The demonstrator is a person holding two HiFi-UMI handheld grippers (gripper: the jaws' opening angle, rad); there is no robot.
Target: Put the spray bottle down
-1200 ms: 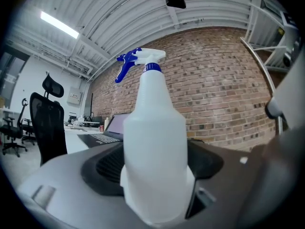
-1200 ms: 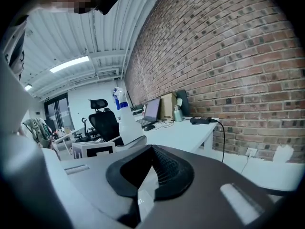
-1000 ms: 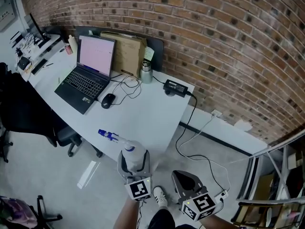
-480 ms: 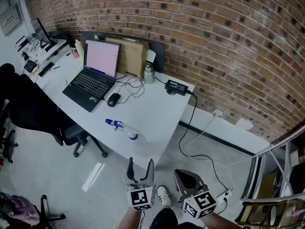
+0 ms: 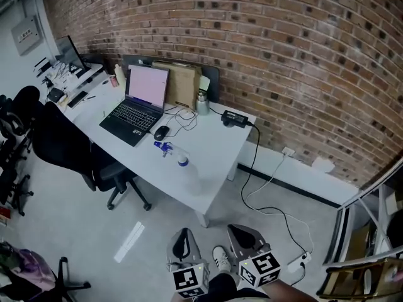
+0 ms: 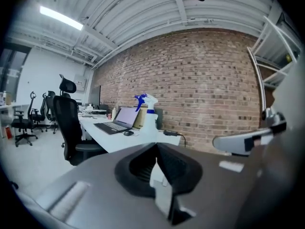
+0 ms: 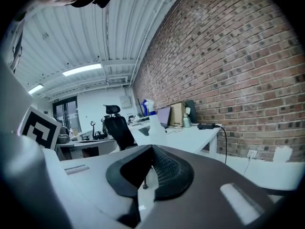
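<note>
Task looks done: spray bottle (image 5: 180,158) upright on counter (image 5: 211,168); left hand-held gripper (image 5: 184,234) and right hand-held gripper (image 5: 235,229) closed, empty, well apart.

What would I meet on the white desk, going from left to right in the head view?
laptop → spray bottle → steel flask → power adapter
</note>
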